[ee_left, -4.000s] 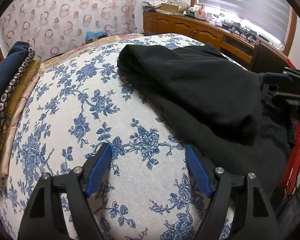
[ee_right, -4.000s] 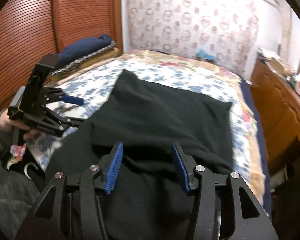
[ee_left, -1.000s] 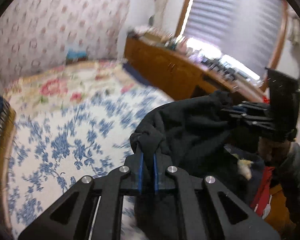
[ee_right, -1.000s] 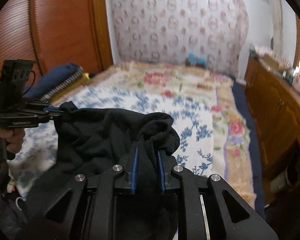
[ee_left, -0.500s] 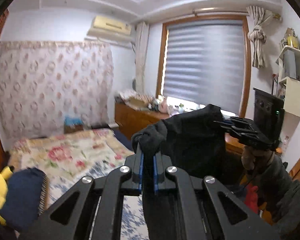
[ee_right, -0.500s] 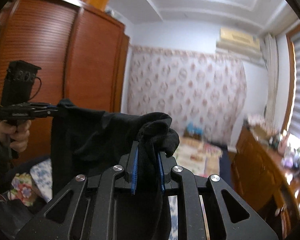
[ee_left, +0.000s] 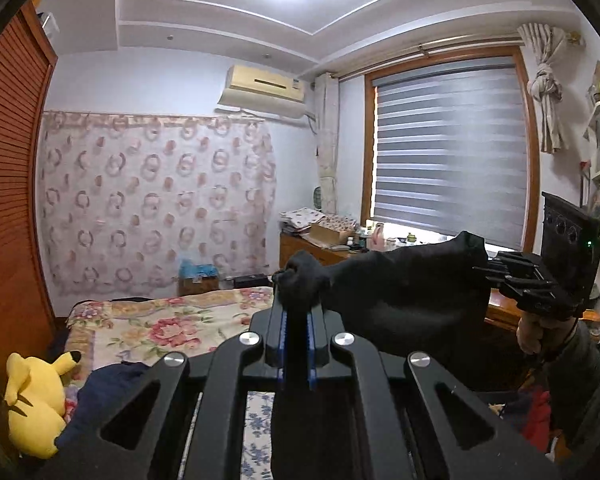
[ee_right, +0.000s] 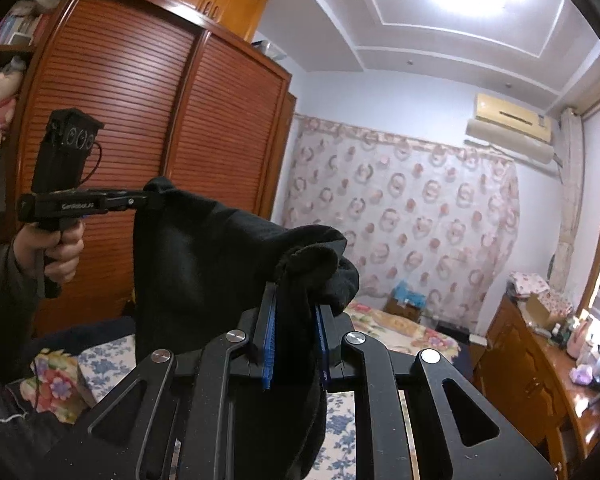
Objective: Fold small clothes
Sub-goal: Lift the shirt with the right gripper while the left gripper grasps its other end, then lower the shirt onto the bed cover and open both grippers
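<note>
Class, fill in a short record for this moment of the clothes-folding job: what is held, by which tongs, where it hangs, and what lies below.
Item held: black garment
Left tongs: shut on one bunched corner
Right tongs: shut on another bunched corner
Garment position: lifted in the air, stretched between both tongs, hanging down
Below: bed with floral cover
Nearby: yellow plush toy at the left
Fold: not yet started

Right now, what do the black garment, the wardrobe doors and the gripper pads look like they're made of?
Black garment: soft matte knit, perhaps fleece; it bunches thickly and shows a fuzzy, shineless surface.
Wardrobe doors: reddish wood or wood veneer with a slight sheen; fine horizontal slats.
Pads: blue, ribbed, likely rubber or soft plastic, set in the matte black right gripper.
</note>
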`<state>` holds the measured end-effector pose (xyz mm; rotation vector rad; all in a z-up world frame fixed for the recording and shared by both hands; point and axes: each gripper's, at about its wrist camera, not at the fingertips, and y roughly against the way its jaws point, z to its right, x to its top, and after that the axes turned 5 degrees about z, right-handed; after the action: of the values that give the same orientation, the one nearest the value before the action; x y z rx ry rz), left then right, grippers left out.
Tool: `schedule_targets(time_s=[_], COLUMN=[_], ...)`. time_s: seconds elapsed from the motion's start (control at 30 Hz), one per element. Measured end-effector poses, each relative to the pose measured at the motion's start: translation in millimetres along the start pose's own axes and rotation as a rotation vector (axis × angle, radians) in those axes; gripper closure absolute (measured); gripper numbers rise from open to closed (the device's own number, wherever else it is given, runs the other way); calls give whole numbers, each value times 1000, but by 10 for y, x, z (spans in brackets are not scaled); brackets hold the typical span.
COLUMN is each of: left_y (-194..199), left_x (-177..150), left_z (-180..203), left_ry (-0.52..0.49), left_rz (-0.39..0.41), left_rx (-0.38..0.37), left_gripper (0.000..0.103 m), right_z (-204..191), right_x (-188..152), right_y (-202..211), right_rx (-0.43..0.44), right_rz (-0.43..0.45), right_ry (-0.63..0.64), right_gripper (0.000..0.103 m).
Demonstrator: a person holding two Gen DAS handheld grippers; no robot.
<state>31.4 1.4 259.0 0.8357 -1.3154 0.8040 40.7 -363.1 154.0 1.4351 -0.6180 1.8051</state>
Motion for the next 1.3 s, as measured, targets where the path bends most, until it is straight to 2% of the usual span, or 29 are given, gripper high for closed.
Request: schedule_targets(time_s=[0.1, 0.23, 0.37, 0.47, 0.57, 0.73, 0.87, 0.97, 1.1, 1.3], left_y=[-112, -623, -1458, -2024, -2496, -2916, -2978, -2857, -2491, -1748], left_x=[-82, -365, -892, -1278, -1579, -1896, -2019, -2049, -2015, -2020], left_z=[-123, -402, -731, -934, -1135, -1352, -1359, -1317, -1192, -867], left_ry=[-9, -27, -100, -106, -97, -53, -41, -42, -40, -61], left_rz=[-18, -106, -246, -332, -398, -451, -462, -457, -430, -415], left_rx=[25, 90, 164, 178, 194, 191, 172, 159, 137, 106], left_gripper=[98, 98, 97, 97, 97, 97, 97, 97, 97, 97], right_z=[-37, 103, 256, 406, 580, 886, 1009, 1022, 930, 556], right_x=[-44, -292, -748, -1223, -1634, -2188, -2422, -2442, -2332, -2203], right_y=[-144, -638, -1361, -2032, -2496, -3056, -3226, -3188, -2906, -2146], right_rx=[13, 33, 39, 19, 5, -17, -6, 7, 36, 85], right_rz=[-20, -93, -201, -305, -382, -464, -482, -462, -414, -378], right_ry=[9, -21, -39, -43, -60, -100, -131, -155, -189, -198], right_gripper=[89, 89, 89, 89, 89, 89, 89, 89, 89, 89])
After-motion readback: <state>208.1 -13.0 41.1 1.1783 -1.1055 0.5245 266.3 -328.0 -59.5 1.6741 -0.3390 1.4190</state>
